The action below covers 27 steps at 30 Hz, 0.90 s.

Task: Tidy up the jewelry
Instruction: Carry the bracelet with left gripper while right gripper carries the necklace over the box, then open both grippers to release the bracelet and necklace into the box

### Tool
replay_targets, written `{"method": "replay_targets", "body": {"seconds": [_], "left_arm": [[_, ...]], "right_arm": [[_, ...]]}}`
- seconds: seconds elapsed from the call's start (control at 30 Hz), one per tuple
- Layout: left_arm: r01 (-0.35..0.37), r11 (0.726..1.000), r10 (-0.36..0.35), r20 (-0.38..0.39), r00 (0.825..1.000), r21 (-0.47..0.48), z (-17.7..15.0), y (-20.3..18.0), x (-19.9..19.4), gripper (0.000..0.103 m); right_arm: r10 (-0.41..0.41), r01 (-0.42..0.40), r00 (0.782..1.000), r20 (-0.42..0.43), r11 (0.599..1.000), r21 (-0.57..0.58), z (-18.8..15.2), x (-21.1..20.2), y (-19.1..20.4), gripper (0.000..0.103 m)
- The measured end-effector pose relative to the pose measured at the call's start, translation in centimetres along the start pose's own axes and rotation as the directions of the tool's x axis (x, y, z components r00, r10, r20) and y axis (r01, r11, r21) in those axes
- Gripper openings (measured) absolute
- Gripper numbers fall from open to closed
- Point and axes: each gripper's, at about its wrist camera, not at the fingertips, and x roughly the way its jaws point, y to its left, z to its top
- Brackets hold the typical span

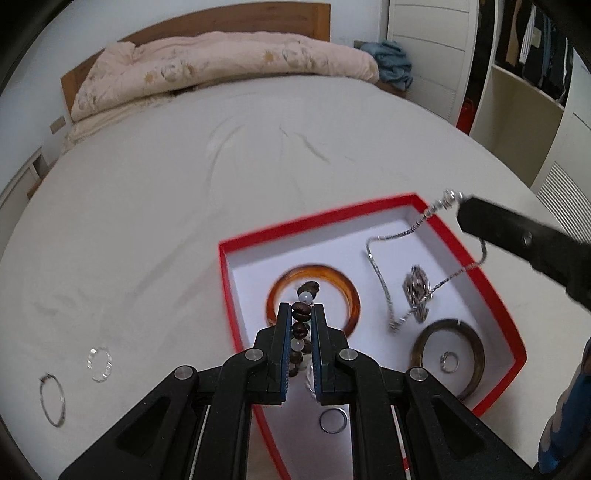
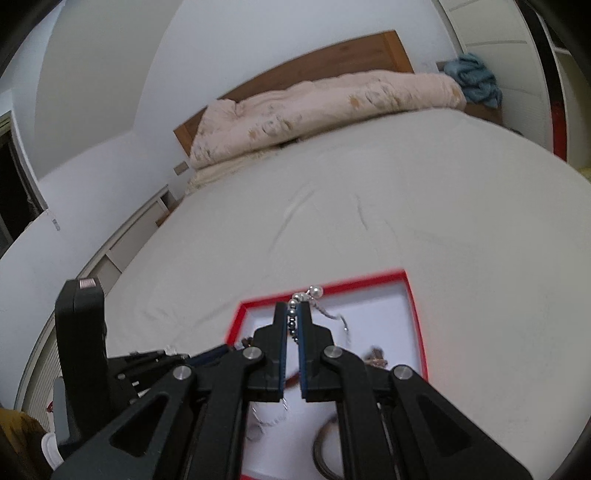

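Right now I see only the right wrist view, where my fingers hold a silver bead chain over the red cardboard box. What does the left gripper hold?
Observer: The left gripper is shut on a bracelet of brown and white beads.
Operator: What lies under it?
Observer: An amber translucent bangle, flat inside the red box.
Operator: Is any jewelry outside the box?
Observer: Yes, a thin wire hoop and a clear sparkling ring lie on the beige sheet, left of the box.

A pale bed (image 1: pixel 221 166) with wooden headboard (image 1: pixel 236 22), pink quilt (image 1: pixel 221 70), white walls.
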Motion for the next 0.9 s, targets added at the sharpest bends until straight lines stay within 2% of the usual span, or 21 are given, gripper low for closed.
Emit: {"method": "replay_targets", "body": {"seconds": [0.23, 0.3, 0.37, 0.43, 0.47, 0.77, 0.9], "left_arm": [[0.012, 1.000, -0.012, -0.060, 0.998, -0.003, -1.5, -0.6, 1.6, 0.010], [0.006, 1.000, -0.007, -0.066, 0.998, -0.010, -1.4, -0.4, 1.9, 0.010], [0.004, 1.000, -0.005, -0.072, 0.997, -0.017, -1.5, -0.3, 1.9, 0.014], [0.002, 1.000, -0.004, -0.075, 0.997, -0.028, -1.6, -0.1, 1.7, 0.033], [0.000, 0.999, -0.002, -0.070, 0.998, -0.032, -1.7, 0.0, 1.5, 0.036], [-0.010, 0.999, 0.008, -0.051, 0.999, -0.033, -2.8, -0.2, -1.2, 0.037], [-0.013, 0.999, 0.012, -0.027, 1.000, -0.044, -3.4, -0.5, -3.9, 0.043]], "right_arm": [[-0.030, 0.034, 0.995, -0.090, 0.999, 0.039, -3.6, 0.5, -1.9, 0.005], [-0.043, 0.047, 0.993, -0.109, 0.998, 0.039, -4.3, 0.5, -2.2, 0.008], [-0.050, 0.055, 0.991, -0.122, 0.998, 0.040, -4.8, 0.5, -2.3, 0.008], [-0.057, 0.063, 0.989, -0.135, 0.997, 0.042, -5.2, 0.4, -2.4, 0.008], [-0.063, 0.070, 0.988, -0.141, 0.997, 0.040, -5.4, 0.3, -2.4, 0.008], [-0.109, 0.116, 0.983, -0.149, 0.992, 0.042, -6.5, -2.6, -2.2, 0.013], [-0.132, 0.138, 0.982, -0.136, 0.990, 0.033, -6.7, -5.0, -1.6, 0.015]]}}
